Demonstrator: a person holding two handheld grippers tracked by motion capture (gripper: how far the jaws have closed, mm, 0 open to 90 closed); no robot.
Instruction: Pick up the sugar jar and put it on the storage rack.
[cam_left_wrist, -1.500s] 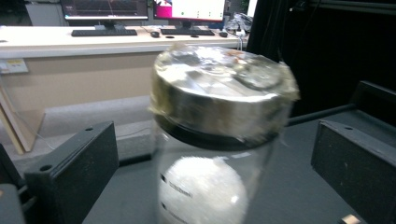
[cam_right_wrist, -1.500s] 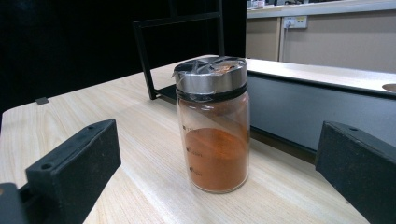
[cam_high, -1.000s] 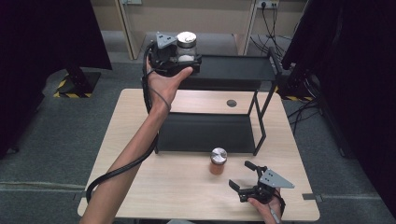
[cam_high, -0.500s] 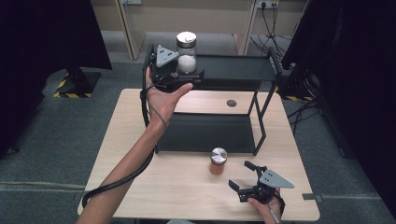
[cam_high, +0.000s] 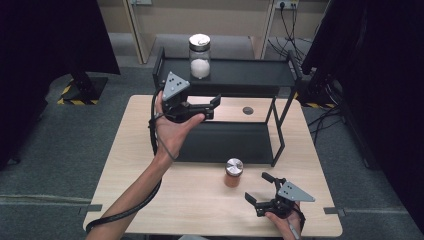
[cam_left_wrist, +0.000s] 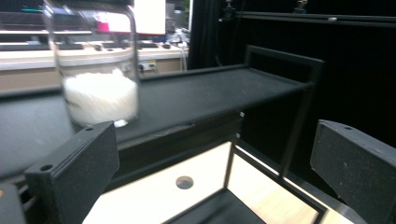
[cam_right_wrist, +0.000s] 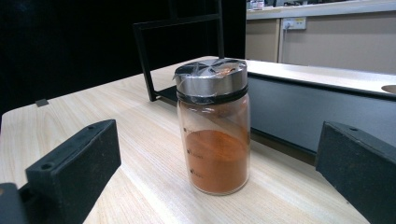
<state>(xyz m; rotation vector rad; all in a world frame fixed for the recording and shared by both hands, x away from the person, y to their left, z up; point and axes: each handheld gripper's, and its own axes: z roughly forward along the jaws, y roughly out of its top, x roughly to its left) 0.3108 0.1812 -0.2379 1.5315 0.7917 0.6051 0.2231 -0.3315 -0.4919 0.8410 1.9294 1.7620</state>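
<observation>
White-powder jar (cam_high: 200, 55) stands on shelf; left tongs (cam_high: 207, 106) raised, empty.

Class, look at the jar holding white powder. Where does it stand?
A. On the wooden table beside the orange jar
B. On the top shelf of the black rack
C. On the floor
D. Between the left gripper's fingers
B: the jar of white powder stands on the top shelf of the black rack, apart from the open left gripper.

Black shelf (cam_high: 240, 75) at upper centre; clear jar (cam_high: 199, 55) of white powder with silver lid. Lower centre, a spice jar (cam_right_wrist: 214, 126) of orange-brown powder, silver cap, on pale wood-grain table (cam_high: 150, 190). Black grippers, grey plates.
</observation>
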